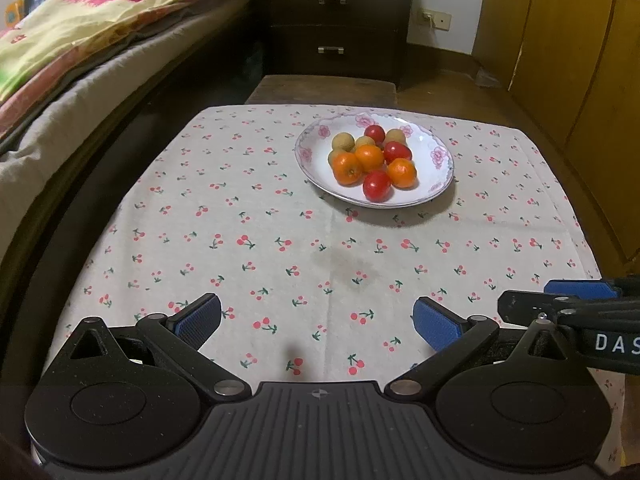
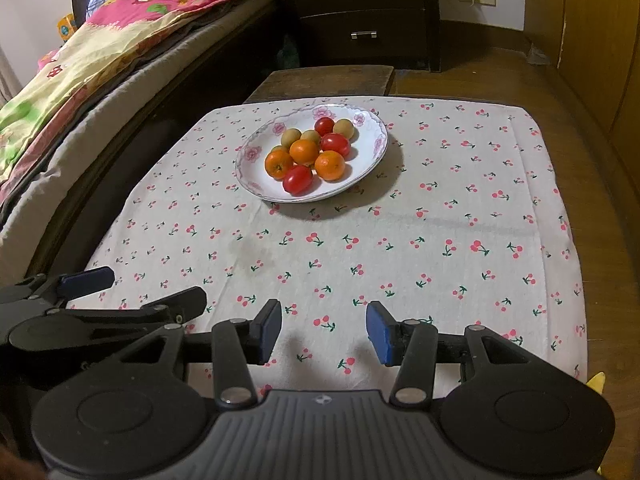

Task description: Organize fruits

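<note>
Bedroom furniture surrounds a low table covered by a white cloth printed with small red cherries. To the left a bed is seen with a pink, yellow and green patterned quilt, and beyond the table a dark wooden two-drawer nightstand is set against the wall.

Toward the far side of the cloth a white shallow ceramic plate with pink flowers on its rim is placed. All the fruit is gathered on it in one touching cluster: three orange round citrus fruits, three red glossy small tomatoes and several tan-green round fruits at the back.

The left gripper, black with blue pads, is held low over the near edge of the cloth, its fingers spread wide with nothing between them. The right gripper is held just beside it, its blue-padded fingers parted less widely and likewise gripping nothing. Both are kept well apart from the plate.
</note>
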A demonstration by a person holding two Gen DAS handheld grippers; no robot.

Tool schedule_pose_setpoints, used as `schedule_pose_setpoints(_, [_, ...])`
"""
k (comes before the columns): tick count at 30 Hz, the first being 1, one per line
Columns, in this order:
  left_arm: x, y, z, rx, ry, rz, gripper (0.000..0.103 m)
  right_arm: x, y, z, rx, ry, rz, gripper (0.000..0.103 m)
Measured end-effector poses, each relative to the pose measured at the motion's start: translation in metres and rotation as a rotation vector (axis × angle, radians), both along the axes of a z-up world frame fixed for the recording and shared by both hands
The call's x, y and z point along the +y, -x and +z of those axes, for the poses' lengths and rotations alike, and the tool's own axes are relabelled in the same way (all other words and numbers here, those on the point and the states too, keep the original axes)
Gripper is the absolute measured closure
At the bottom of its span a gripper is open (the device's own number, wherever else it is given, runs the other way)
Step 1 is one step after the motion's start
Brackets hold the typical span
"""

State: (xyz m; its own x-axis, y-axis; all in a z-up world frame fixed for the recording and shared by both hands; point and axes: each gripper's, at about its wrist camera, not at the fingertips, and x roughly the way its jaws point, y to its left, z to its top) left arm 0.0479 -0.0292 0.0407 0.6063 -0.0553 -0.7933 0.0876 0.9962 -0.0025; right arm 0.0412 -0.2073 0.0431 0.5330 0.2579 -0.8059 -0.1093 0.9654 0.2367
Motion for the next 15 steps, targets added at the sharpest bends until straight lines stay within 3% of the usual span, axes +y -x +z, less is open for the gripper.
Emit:
schedule_pose_setpoints(8, [-0.0011,0.0034,0.0032,-0.001,-0.017,0.002,0.000,0.0007,0.0027,0.0008,-0.002,0.000,-0.002,0.056])
schedule_pose_setpoints(15, [0.0025,0.0045,0.0036,0.010,0.016,0.002,0.000,-0.0003,0.0057,0.0038,-0.010,-0.008,-0.003,0.056])
